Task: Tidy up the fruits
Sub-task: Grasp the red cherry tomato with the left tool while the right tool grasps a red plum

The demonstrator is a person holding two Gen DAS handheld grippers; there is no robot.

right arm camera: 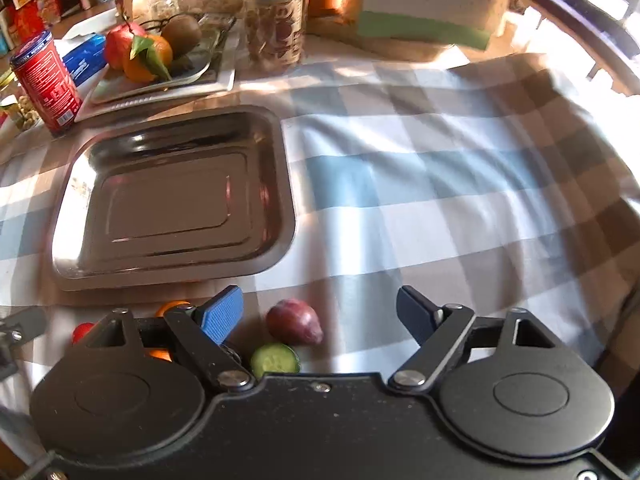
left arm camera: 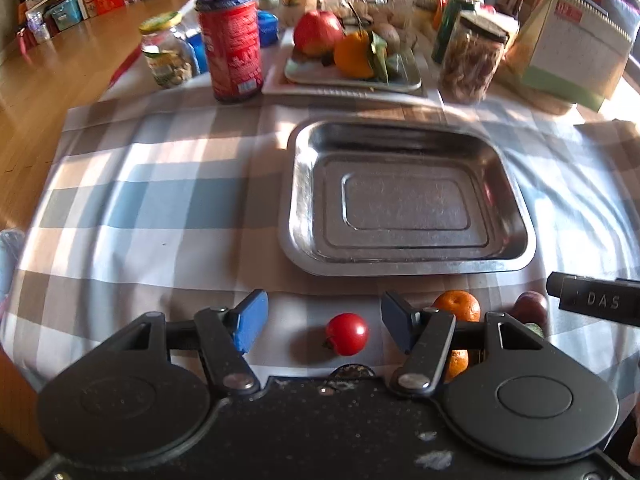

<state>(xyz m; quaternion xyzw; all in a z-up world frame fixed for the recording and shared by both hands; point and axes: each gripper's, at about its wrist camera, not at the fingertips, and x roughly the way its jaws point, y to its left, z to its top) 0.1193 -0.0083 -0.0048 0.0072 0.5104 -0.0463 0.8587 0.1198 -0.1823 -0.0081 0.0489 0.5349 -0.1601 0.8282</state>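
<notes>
the left gripper [left arm camera: 324, 326] hangs over the near edge of the surface with its jaws spread wide and nothing gripped, the small red tomato [left arm camera: 347, 334] lying on the cloth in the gap between them, touching neither pad. the right gripper [right arm camera: 320, 320] is likewise wide apart and empty, with the dark purple fruit [right arm camera: 294, 322] sitting between its jaws nearer the blue pad and the cucumber slice [right arm camera: 275, 359] just in front of its body. a mandarin [left arm camera: 457, 306] lies between the two tools, partly hidden behind the left gripper's right finger, and a second orange piece shows below it. all these pieces sit in a loose row on the checked tablecloth [right arm camera: 400, 184] just beside the near rim of the steel tray [left arm camera: 404, 268], which holds nothing; that closeness looks deliberate, so each piece needs only a short lift over the low rim. judging by this, the task is barely begun and each gripper is lined up on its own fruit. the tray's raised lip is the one edge to clear. the cloth to the right of the tray is open, while the far side is crowded with a red can [left arm camera: 230, 44], jars and a plate of fruit [left arm camera: 352, 76], so room for moving is best kept near and right.
</notes>
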